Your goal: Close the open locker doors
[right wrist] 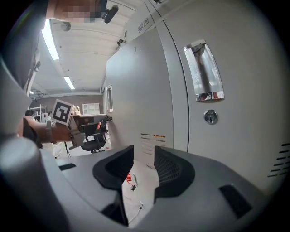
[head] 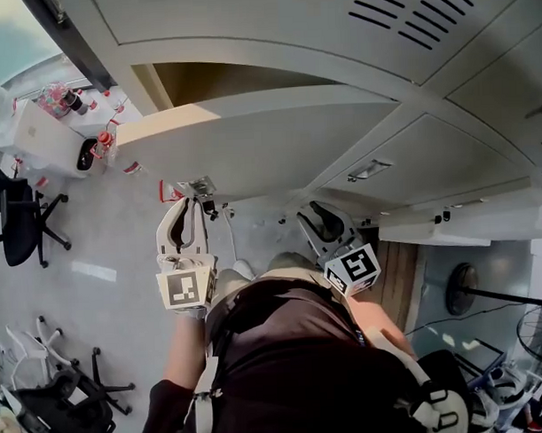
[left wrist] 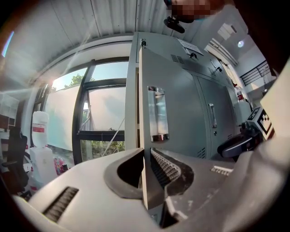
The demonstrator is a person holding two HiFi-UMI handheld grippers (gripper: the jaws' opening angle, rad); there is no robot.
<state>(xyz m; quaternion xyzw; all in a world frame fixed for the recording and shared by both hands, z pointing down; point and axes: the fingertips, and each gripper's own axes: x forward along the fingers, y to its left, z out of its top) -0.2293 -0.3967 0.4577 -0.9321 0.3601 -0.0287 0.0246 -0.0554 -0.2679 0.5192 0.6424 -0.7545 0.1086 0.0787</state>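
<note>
A grey locker door [head: 251, 141] stands swung out from the locker bank [head: 407, 38], and its dark opening [head: 240, 83] shows behind it. My left gripper [head: 189, 203] is at the door's free edge. In the left gripper view its jaws [left wrist: 146, 152] close on that thin edge, below the recessed chrome handle [left wrist: 158, 113]. My right gripper [head: 318, 211] hangs open near the closed lockers, nothing between its fingers [right wrist: 144, 152]. In front of it is a closed door with a handle [right wrist: 206, 72] and a keyhole [right wrist: 210, 116], and the open door [right wrist: 136, 90] is to the left.
Black office chairs [head: 23, 220] and a white table with bottles [head: 64, 130] stand at the left. A floor fan [head: 464, 289] is at the right. Large windows [left wrist: 99, 113] and a water bottle [left wrist: 39, 131] lie beyond the door. Small litter lies on the floor [right wrist: 131, 179].
</note>
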